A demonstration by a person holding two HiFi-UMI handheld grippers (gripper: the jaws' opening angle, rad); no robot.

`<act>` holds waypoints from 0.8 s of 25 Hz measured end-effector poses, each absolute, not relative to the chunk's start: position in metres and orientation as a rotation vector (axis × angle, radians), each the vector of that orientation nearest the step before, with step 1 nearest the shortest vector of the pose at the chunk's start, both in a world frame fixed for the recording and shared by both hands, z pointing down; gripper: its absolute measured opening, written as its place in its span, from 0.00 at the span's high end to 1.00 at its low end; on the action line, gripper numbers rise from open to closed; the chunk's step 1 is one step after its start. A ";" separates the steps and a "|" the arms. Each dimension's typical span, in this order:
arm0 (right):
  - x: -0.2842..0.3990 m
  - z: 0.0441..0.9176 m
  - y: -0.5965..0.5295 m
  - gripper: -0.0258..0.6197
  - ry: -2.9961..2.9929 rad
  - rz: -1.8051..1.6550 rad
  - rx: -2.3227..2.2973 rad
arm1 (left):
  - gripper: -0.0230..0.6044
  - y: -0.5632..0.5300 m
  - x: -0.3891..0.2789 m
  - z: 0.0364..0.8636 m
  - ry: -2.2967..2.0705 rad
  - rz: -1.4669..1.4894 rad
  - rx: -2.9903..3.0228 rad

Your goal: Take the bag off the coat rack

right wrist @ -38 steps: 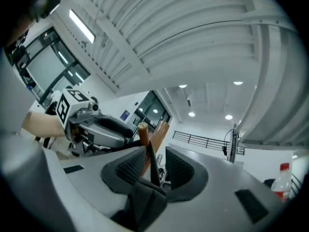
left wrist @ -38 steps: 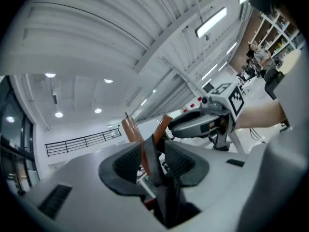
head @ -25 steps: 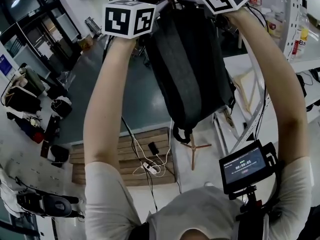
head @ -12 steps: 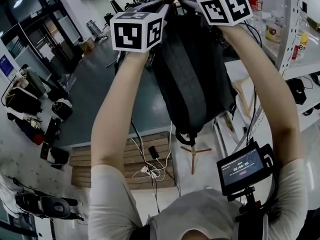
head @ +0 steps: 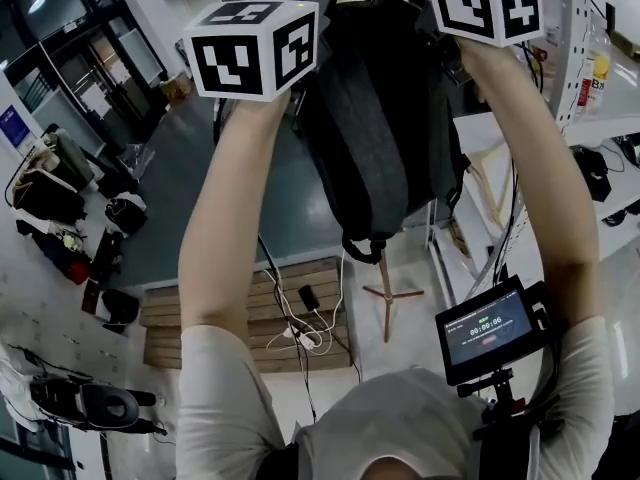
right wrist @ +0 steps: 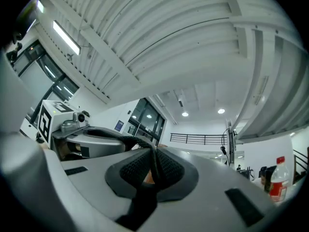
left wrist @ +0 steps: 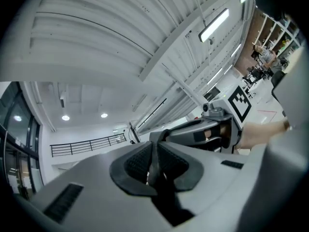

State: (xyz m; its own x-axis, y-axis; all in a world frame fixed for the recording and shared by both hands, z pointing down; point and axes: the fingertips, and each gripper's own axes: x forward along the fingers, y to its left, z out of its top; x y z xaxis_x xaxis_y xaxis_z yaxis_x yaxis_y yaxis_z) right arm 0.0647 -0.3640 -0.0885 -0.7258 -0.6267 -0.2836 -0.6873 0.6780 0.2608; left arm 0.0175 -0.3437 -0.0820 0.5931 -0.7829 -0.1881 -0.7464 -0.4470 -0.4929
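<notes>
A dark grey backpack hangs between my two raised arms, its bottom loop above the wooden coat rack foot. In the left gripper view my left gripper is closing its jaws on a black strap, and the ribbed pads press it from both sides. My right gripper is shut on another black strap. In the head view only the marker cubes show over the bag's top; the jaws and the rack's hooks are hidden.
A white shelf with bottles stands close on the right. Below lie a wooden pallet with cables and bags on the floor at the left. A small screen sits on the chest rig.
Both marker cubes have come up and closer to the head camera, the left one shifting left. The backpack's bottom has risen a little above the rack foot.
</notes>
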 end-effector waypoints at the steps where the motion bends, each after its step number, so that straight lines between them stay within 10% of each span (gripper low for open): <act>1: 0.064 -0.090 -0.358 0.89 2.704 0.546 -1.068 | 0.89 -0.338 0.018 -0.084 1.203 -0.085 -2.279; 20: -0.070 -0.051 -0.264 0.89 2.739 0.574 -0.528 | 0.89 -0.229 -0.104 -0.049 1.503 -0.172 -2.111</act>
